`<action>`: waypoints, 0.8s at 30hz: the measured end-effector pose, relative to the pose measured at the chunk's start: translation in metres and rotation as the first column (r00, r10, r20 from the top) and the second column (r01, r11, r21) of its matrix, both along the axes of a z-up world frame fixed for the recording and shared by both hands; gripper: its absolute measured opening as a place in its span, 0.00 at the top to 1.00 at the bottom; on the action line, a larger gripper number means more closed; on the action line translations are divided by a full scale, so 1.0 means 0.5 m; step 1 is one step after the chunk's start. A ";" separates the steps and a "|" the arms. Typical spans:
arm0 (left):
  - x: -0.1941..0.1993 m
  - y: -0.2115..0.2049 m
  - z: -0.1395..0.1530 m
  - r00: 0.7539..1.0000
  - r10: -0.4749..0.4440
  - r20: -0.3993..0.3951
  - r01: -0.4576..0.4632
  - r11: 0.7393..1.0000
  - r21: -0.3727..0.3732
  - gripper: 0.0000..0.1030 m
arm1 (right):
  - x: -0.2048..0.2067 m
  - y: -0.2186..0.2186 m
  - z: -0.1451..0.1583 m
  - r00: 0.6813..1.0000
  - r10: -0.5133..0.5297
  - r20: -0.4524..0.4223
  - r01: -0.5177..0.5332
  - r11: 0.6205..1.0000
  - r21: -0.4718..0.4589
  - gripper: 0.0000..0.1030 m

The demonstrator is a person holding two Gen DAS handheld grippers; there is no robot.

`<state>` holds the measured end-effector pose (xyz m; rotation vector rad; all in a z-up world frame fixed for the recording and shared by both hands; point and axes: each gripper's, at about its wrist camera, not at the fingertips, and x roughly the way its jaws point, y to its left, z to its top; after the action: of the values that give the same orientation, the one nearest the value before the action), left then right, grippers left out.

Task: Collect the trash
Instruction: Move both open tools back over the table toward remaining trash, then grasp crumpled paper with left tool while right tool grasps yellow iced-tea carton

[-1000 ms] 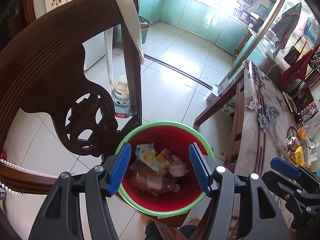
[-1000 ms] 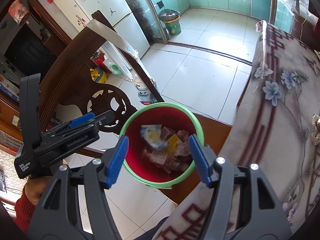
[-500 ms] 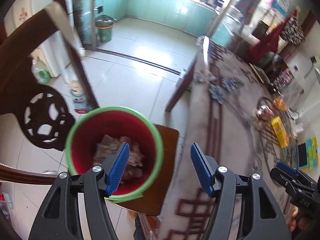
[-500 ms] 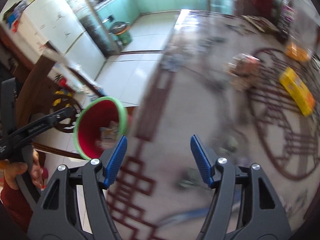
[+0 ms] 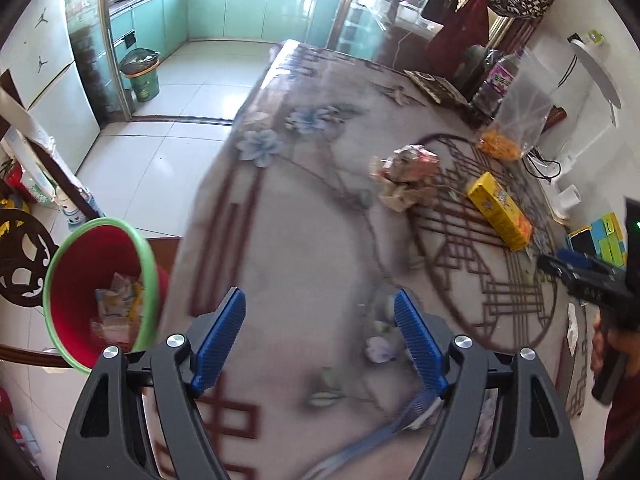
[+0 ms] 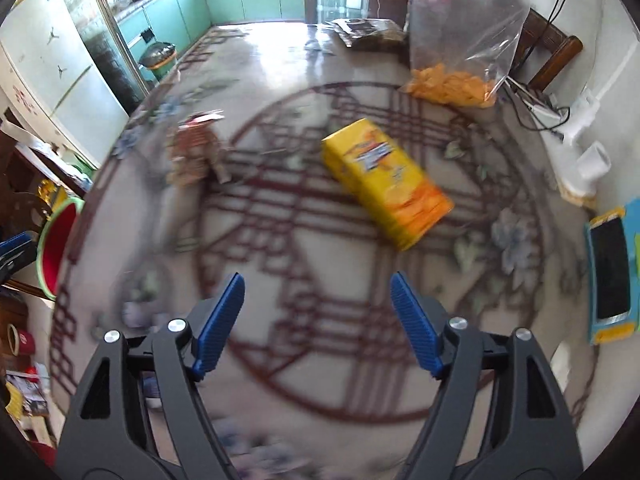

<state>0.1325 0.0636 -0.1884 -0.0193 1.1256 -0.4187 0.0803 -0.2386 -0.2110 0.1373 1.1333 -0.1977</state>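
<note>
Your left gripper and right gripper hang empty over the table, jaws just widened for the next pick. The red bin waits off the table's left edge; the yellow carton lies flat mid-table, the crumpled wrapper leftward.

Clear bag of orange snacks on patterned tablecloth — fridge behind.

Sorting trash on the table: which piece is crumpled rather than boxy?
The crumpled wrapper, wrinkled and shapeless; the yellow carton beside it keeps flat sides.
</note>
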 end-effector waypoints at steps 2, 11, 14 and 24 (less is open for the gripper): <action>-0.012 -0.039 0.001 1.000 0.000 0.002 0.000 1.000 -0.003 0.25 | 0.032 -0.052 -0.019 1.000 0.019 -0.019 -0.020 1.000 -0.014 0.27; -0.029 -0.170 0.002 1.000 -0.019 0.009 0.018 0.998 0.064 0.22 | 0.144 -0.140 -0.106 0.980 0.177 -0.090 -0.182 0.983 -0.040 0.24; -0.006 -0.200 0.005 0.999 -0.018 0.030 0.016 0.996 0.088 0.21 | 0.160 -0.154 -0.122 0.979 0.188 -0.084 -0.188 0.982 0.002 0.24; 0.137 -0.305 -0.051 0.998 0.052 0.039 -0.056 0.991 0.121 0.19 | 0.135 -0.175 -0.136 0.982 0.190 -0.012 -0.186 0.973 0.139 0.36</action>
<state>0.2009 -0.0891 -0.2139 0.0643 1.1111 -0.3005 0.1476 -0.3260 -0.2789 0.1485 1.1783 0.0479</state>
